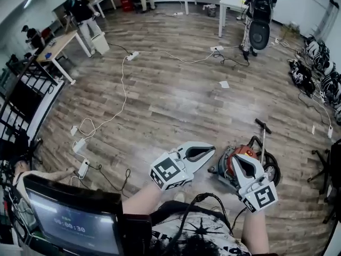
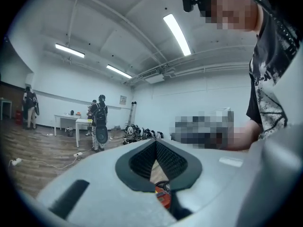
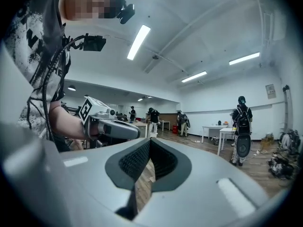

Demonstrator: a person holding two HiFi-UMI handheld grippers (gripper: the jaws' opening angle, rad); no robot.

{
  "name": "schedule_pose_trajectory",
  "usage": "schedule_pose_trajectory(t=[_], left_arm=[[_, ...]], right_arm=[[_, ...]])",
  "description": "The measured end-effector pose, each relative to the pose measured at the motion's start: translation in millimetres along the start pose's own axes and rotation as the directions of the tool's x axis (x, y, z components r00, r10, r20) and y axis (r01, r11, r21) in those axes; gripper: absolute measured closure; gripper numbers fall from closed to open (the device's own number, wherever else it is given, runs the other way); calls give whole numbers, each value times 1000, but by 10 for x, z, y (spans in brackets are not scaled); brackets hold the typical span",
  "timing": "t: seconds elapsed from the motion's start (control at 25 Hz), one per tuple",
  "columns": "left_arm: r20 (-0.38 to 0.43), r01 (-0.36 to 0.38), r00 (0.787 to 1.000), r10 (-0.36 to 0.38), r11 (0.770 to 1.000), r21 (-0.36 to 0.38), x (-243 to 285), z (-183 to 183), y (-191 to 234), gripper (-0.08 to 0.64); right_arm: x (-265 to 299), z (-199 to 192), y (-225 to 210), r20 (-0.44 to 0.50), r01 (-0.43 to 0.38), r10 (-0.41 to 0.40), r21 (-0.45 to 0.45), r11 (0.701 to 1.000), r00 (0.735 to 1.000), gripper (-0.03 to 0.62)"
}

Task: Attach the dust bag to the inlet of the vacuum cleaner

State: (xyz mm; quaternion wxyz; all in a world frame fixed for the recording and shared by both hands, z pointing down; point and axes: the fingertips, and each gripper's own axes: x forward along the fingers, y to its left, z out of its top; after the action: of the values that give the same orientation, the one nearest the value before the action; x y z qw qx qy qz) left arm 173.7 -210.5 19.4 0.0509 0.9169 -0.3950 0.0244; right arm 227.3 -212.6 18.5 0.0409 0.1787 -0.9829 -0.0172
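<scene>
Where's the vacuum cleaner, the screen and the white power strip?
vacuum cleaner [image 1: 230, 167], head view, its orange body.
screen [image 1: 74, 225], head view, middle of its lit face.
white power strip [image 1: 132, 55], head view, its middle.

Vacuum cleaner [image 1: 229, 167], near right: middle hidden behind right gripper [image 1: 238, 158]. Screen [image 1: 74, 223], near left: cut by bottom edge.

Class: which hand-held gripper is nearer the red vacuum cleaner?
Right. The right hand-held gripper hangs over the vacuum cleaner in the head view; the left hand-held gripper sits beside it, to its left.
</scene>
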Motion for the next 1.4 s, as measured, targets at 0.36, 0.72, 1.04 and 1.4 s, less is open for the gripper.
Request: schedule_pose_trajectory(t=[0.36,0.72,1.04,1.4], left_arm=[[8,-96,995,96,995,13,226,-10,-379,558],[-11,-55,998,55,998,21,596,-18,-603,558],[-42,15,999,-13,999,43,868,-10,-711,558],[-52,67,997,-63,995,74,1048,29,-796,560]], right_arm=[[-495,-43,-258,7,-58,58,-14,998,998,586],[-829,-186,-471,-21,-19,19,-13,1000,1000,586],[-994,-213,-589,-38,34,-35,-13,999,999,586],[-1146,-272,-687,-68,91,-91,-7,996,993,586]])
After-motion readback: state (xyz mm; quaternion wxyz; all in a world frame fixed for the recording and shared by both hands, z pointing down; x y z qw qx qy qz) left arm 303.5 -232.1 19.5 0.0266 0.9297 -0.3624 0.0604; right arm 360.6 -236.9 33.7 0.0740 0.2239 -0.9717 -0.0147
